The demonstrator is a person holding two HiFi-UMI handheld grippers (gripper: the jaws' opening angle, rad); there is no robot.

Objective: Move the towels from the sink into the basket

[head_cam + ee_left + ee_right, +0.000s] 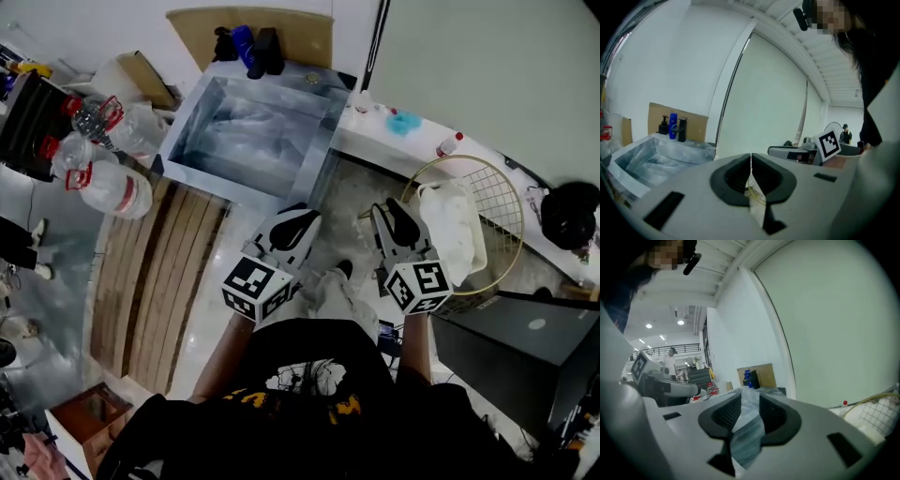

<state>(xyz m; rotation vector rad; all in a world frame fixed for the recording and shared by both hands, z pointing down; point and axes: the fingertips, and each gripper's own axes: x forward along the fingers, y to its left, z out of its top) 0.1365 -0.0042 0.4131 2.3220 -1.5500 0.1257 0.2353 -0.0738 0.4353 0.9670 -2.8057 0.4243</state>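
Observation:
The metal sink (314, 155) stands at the top middle, its inside shiny and crinkled; I can make out no towel in it. A gold wire basket (499, 202) at the right holds white towels (452, 223). My left gripper (298, 221) hovers between sink and basket with its jaws shut and empty; in the left gripper view (751, 157) the pads meet, with the sink (651, 154) to its left. My right gripper (397, 218) hangs beside the basket's left rim, open with nothing between the pads (749, 399). The basket (886, 401) shows at that view's right edge.
Large plastic water bottles (105, 164) lie left of the sink. Soap bottles (247, 47) stand before a cardboard sheet behind it. A blue object (404, 123) and a red-capped bottle (449, 144) sit on the counter. A black box (525, 352) stands at the lower right, and wooden slats (155, 281) at the lower left.

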